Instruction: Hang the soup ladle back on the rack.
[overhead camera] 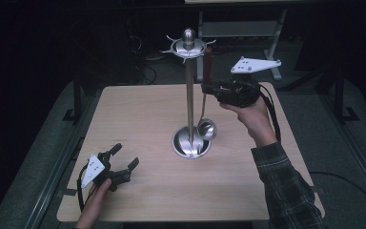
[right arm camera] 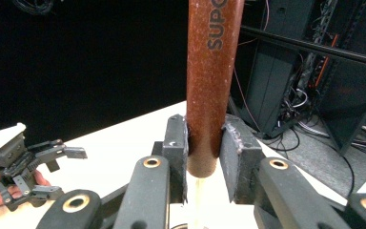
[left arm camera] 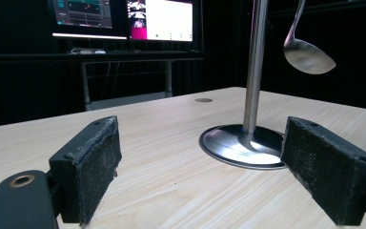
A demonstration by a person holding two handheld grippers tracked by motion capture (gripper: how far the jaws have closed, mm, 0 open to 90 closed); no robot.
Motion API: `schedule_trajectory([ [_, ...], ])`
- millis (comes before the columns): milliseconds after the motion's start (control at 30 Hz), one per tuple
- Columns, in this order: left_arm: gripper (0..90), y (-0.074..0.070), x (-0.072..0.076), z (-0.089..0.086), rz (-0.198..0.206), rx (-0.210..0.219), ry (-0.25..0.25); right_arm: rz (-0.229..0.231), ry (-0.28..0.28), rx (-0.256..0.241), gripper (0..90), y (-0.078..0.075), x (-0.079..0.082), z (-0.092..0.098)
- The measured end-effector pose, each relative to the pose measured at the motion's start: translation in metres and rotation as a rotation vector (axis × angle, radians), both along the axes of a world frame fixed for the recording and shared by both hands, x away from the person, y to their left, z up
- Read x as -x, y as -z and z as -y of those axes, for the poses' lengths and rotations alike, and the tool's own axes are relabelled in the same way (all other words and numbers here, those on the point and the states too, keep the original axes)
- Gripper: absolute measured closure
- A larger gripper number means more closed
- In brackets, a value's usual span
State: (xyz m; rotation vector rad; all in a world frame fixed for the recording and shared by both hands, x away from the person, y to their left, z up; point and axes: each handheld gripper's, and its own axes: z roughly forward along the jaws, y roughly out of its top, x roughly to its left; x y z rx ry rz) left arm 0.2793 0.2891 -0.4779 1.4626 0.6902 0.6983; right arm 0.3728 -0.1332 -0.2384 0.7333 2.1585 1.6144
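Where the right hand-held gripper (right arm camera: pixel 203 164) clamped the ladle's brown handle (right arm camera: pixel 213 86), the letters "SUPO" ran lengthwise up it before the frame cut them off. Its long axis stood upright, bowl (overhead camera: pixel 207 129) hanging below that hand-held gripper, close beside the stand's pole (overhead camera: pixel 189 90). From the left hand-held gripper (left arm camera: pixel 200 164), jaws spread wide and holding nothing, the bowl's underside showed above the surface (left arm camera: pixel 171 186).

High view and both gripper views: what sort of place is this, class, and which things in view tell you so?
Probably a lab or recording workspace, not a kitchen. A plain wooden table stands in a dark room, lit computer monitors sit on a desk behind it, and equipment racks with loose cables line the wall.
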Motion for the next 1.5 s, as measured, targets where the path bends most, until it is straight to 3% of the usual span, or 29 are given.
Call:
schedule_trajectory([
  [333,12.8,0.000,0.000,0.000,-0.001,-0.003,0.000,-0.012,-0.011,-0.031,65.7,0.000,0.006,0.009],
  [567,12.8,0.000,0.000,0.000,-0.001,-0.003,-0.001,-0.024,-0.003,-0.026,63.2,0.008,0.011,0.019],
  [967,12.8,0.000,0.000,0.000,0.000,-0.001,-0.001,-0.036,0.048,-0.016,58.1,0.034,0.020,0.042],
  [1367,12.8,0.000,0.000,0.000,0.000,-0.007,-0.001,-0.097,0.087,0.016,51.2,0.065,0.028,0.056],
  [1500,12.8,0.000,0.000,0.000,0.000,-0.005,-0.002,-0.094,0.095,0.017,50.1,0.072,0.033,0.059],
])
